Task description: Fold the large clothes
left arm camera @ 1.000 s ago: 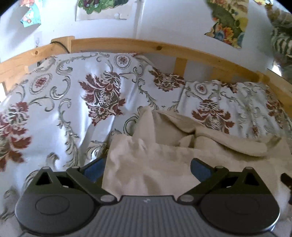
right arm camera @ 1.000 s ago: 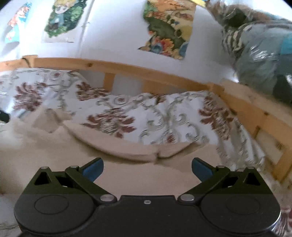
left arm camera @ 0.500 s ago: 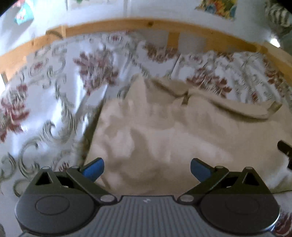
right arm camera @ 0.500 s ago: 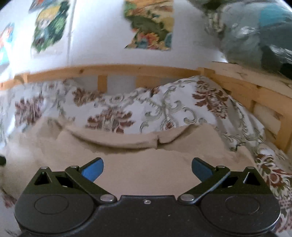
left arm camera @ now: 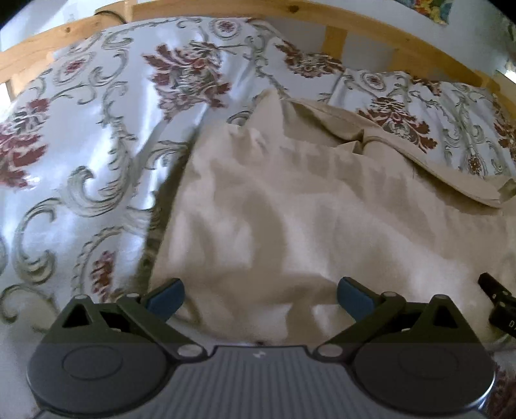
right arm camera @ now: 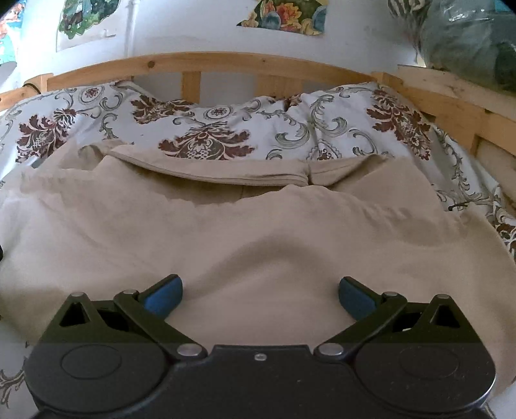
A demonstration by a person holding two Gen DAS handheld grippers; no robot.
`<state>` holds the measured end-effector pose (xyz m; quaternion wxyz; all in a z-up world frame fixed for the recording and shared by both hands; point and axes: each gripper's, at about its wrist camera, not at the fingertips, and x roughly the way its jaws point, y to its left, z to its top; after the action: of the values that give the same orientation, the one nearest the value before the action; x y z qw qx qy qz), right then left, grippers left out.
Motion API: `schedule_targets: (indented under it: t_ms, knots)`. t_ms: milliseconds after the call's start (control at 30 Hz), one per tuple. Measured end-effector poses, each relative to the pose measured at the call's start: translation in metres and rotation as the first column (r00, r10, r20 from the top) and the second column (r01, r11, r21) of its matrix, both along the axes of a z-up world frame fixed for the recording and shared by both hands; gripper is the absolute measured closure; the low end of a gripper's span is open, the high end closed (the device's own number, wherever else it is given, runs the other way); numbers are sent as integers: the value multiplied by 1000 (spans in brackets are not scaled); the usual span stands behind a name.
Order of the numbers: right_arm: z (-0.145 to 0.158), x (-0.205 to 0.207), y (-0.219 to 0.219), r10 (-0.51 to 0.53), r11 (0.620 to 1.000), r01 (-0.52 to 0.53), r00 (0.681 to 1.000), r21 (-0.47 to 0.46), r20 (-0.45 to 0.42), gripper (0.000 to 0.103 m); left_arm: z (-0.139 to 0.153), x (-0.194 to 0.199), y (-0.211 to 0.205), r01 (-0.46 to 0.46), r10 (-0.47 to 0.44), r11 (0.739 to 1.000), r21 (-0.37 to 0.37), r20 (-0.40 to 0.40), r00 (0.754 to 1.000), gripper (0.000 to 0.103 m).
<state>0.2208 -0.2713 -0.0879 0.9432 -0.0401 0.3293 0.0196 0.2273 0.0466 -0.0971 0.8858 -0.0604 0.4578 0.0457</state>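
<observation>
Your left gripper (left arm camera: 259, 291) sits low in the frame with its jaws spread wide, nothing between the blue pads (left arm camera: 164, 295). It hangs over the near left part of the beige garment (left arm camera: 290, 209), which fills the centre and right of the left wrist view. The left pad is right at the garment's left edge, where the cloth meets the floral bedspread (left arm camera: 80, 145). The cloth below is rumpled and a little blurred. A folded band of the same beige cloth runs across the upper right of that view, resting on the patterned cover. At the right edge of the frame a small black part (left arm camera: 496, 299) pokes in; you cannot tell what it belongs to.

Your right gripper (right arm camera: 259, 291) is also fully open, its blue pads (right arm camera: 354, 296) wide apart and empty, over the near middle of the garment (right arm camera: 258, 232). In this view the cloth spreads across the whole lower half, lying mostly flat with soft creases. Its far edge shows a folded hem (right arm camera: 242, 175) in the middle of the frame, lying against the bedspread (right arm camera: 209, 135).

Behind the bedding a wooden bed frame (right arm camera: 209, 63) curves across the top, and colourful pictures (right arm camera: 283, 16) hang on the white wall above it. A dark green bundle (right arm camera: 467, 35) fills the upper right corner.
</observation>
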Motion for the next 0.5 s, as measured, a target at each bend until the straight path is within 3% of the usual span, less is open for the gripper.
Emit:
schedule_targets:
  t_ms: [167, 333, 500]
  knots:
    - [23, -8, -5, -10, 999, 9, 1000, 34, 30, 1, 30, -26, 4, -45, 48, 995, -90, 40, 998, 1]
    - [47, -20, -19, -170, 978, 174, 985, 116, -43, 1, 32, -53, 1, -60, 69, 977, -207, 38, 997, 1]
    - [57, -61, -32, -307, 879, 346, 937, 327, -165, 1, 13, -52, 7, -106, 97, 948, -302, -44, 994, 1]
